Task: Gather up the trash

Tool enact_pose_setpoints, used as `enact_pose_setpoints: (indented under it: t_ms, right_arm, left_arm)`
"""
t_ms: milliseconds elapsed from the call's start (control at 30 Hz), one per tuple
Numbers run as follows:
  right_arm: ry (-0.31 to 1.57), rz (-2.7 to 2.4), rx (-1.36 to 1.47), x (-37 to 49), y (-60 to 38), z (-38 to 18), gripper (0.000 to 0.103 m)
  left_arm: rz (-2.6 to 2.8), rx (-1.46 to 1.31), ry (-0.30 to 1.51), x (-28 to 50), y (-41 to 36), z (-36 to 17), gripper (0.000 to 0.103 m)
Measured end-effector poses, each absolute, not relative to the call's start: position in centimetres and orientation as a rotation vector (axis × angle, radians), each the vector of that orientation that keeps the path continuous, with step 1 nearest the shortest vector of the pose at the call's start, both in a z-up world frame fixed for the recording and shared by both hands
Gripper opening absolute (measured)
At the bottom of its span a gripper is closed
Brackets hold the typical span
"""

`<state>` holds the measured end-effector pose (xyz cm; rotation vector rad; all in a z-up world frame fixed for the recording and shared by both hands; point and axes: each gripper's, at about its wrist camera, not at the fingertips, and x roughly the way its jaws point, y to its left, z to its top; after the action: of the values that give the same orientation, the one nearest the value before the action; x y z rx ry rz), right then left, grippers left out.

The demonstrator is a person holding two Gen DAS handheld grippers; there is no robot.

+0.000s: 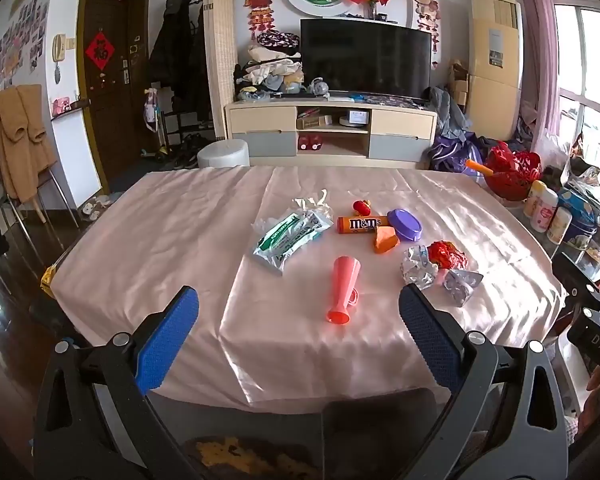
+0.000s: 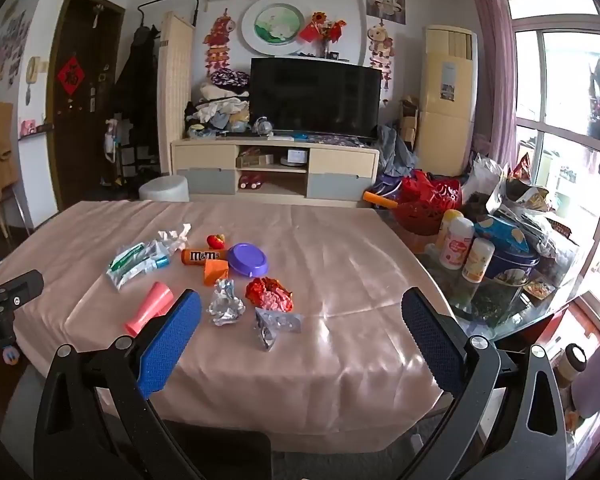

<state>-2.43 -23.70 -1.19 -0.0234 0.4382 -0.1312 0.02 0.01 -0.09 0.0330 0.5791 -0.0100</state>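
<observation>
Trash, including crumpled silver foil wrapper (image 1: 419, 267), lies uncollected on pink satin tablecloth (image 1: 180, 240); left gripper (image 1: 300, 320) and right gripper (image 2: 300, 324) both fully open, empty.

— Was the near edge of the tabletop (image 1: 148, 240) free?
— Yes, and the whole left side. A pink cup (image 1: 343, 294) lay nearest, with crumpled foil (image 2: 225, 305) and wrappers behind it mid-table.
— The right edge?
— Blocked by bottles (image 2: 456, 249) and tins.

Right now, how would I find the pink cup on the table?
Look at the table with the shiny pink cloth. Near its front edge, ahead of the candy tube and the green-and-white packet, lies the pink cup. It is the only tall, smooth thing tipped on its side, apart from the crumpled wrappers.
</observation>
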Motion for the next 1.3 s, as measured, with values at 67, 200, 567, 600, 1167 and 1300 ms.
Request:
enact_pose_setpoints:
  t_ms: [67, 200, 567, 600, 1167, 1300]
  right_arm:
    - [0.437, -0.130, -0.024, -2.4, -23.8, -1.2, 0.100]
    - [0.424, -0.132, -0.020, -3.0, -24.0, -0.8, 0.100]
    - [0.409, -0.139, -0.014, -3.5, -24.3, -0.5, 0.100]
    - [0.409, -0.139, -0.014, -3.5, -24.3, -0.5, 0.100]
    - [0.403, -0.134, -0.020, -3.9, -24.6, -0.2, 0.100]
    - [0.402, -0.136, -0.018, -3.9, -24.8, -0.1, 0.100]
  left_arm:
    - [-0.012, 0.033, 0.579, -0.1, -0.1, -0.1, 0.095]
    - [-0.017, 0.036, 0.576, 0.0, -0.4, -0.4, 0.095]
    - [-0.018, 0.037, 0.569, -0.8, -0.8, 0.1, 0.095]
    - [-0.018, 0.035, 0.568, -0.8, -0.8, 0.1, 0.095]
    - [-0.027, 0.033, 0.560, -1.2, -0.8, 0.5, 0.095]
    - [-0.029, 0.039, 0.567, -1.2, -0.9, 0.6, 0.095]
